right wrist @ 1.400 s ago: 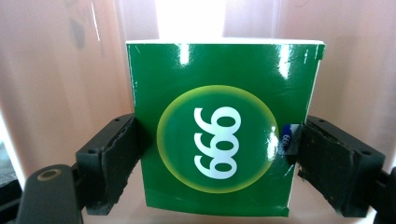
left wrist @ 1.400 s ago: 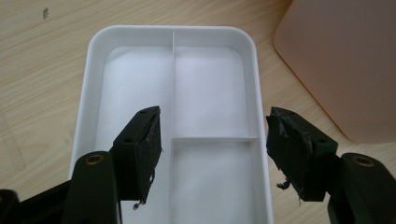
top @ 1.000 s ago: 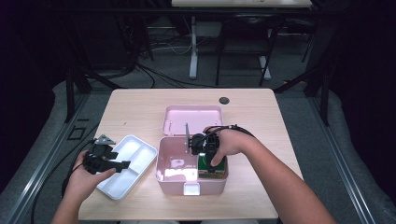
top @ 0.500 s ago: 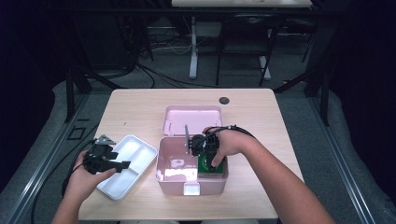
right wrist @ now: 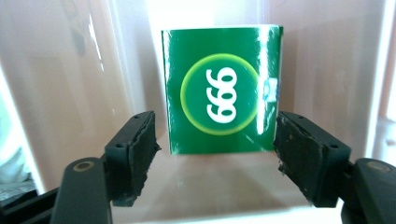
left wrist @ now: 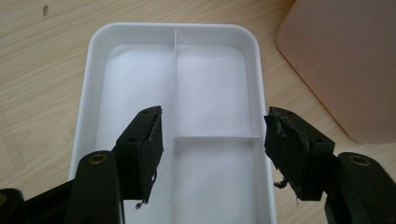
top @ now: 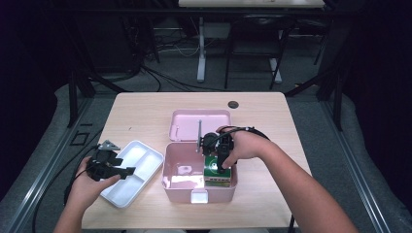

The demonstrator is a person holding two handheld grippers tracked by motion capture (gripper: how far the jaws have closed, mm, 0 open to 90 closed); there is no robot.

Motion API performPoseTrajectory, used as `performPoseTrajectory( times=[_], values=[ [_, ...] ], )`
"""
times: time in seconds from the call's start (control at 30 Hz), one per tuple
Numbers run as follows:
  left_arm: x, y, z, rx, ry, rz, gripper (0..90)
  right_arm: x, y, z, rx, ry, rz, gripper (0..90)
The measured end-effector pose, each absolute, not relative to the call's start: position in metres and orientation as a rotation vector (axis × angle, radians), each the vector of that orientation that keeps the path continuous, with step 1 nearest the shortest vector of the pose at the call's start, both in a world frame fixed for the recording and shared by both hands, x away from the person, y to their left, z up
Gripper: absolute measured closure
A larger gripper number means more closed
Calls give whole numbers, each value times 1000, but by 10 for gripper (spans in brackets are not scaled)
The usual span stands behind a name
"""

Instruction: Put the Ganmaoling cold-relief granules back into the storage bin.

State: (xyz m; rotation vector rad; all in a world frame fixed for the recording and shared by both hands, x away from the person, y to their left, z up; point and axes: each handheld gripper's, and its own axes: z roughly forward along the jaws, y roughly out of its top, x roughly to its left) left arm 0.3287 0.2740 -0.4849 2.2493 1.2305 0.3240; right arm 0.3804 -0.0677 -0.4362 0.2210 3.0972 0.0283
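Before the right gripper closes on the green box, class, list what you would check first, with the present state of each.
1. Green box between the right gripper's jaws: ok, one jaw at each side.
2. Pads pressing on the box: not ok, gaps at both sides; the jaws have just been closing.
3. Pink case open for lifting out: ok, lid lies back.
4. White tray free to receive: ok, its compartments hold nothing.
5. Left gripper out of the way: ok, open over the tray.
6. Box loose in the case: cannot tell.
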Motion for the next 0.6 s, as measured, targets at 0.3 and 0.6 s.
performPoseTrajectory(
  times=[0.3, 0.6],
  values=[
    [326, 273, -485, 2246, 1237, 331, 418, 378, -84, -422, 284, 3063, 97, 334],
    [326, 272, -485, 2266, 1220, 307, 477, 366, -107, -401, 426, 2978, 199, 369]
  ],
)
